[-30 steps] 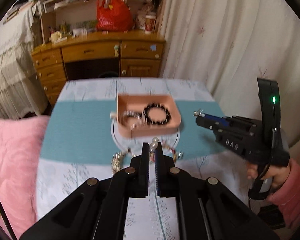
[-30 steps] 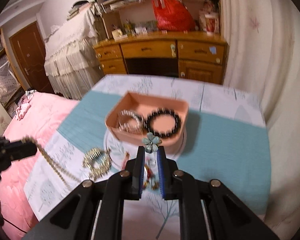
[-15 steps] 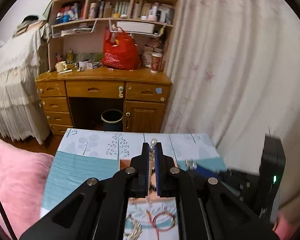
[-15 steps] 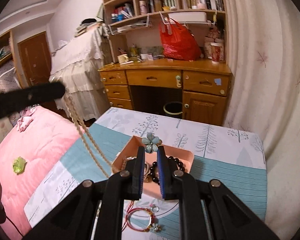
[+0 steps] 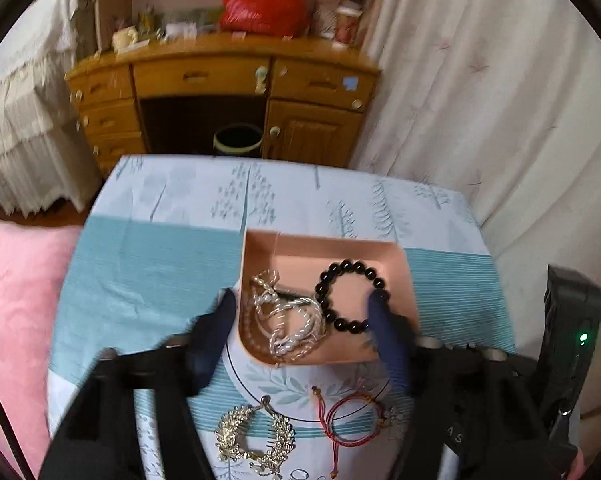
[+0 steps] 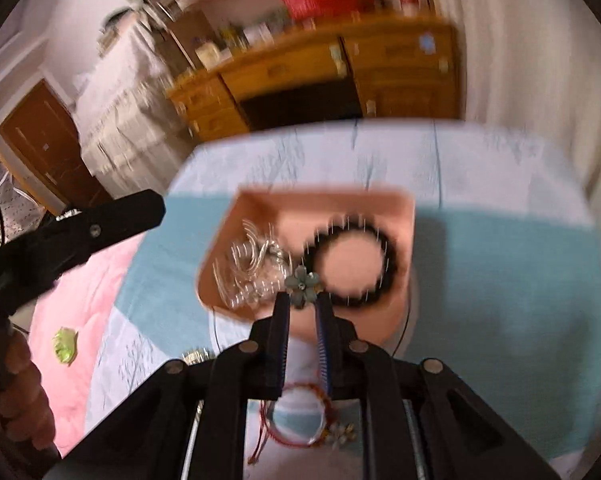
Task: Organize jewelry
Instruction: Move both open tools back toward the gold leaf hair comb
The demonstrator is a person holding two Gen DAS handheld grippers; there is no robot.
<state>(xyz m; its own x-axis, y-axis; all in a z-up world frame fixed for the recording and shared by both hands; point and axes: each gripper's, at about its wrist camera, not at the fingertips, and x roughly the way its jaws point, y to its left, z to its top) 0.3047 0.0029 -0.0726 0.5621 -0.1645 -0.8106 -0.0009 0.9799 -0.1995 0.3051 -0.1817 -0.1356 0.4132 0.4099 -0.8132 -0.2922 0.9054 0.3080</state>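
Letting go was the big change: my left gripper [image 5: 302, 300] had its fingers pinched on the pearl strand half a second ago, and now they're spread wide over the pink tray [image 5: 398, 258] with nothing between them. The strand looks to have landed in the pale tangled pile [image 5: 286, 320] on the tray's left side, next to the black bead bracelet [image 5: 354, 296]. So that's one piece sorted, I reckon.

My right gripper [image 6: 302, 300] is clamped on the little green flower piece [image 6: 302, 282], same as a second ago, and it has swung back down over the tray's near edge. The view's blurry, so I can't tell how high it sits.

Further out on the surface [image 5: 148, 264], on my side of the tray, the gold leaf piece [image 5: 256, 438] and the red cord bracelet [image 5: 350, 420] haven't been picked up yet. Flower probably goes in next, then those two.
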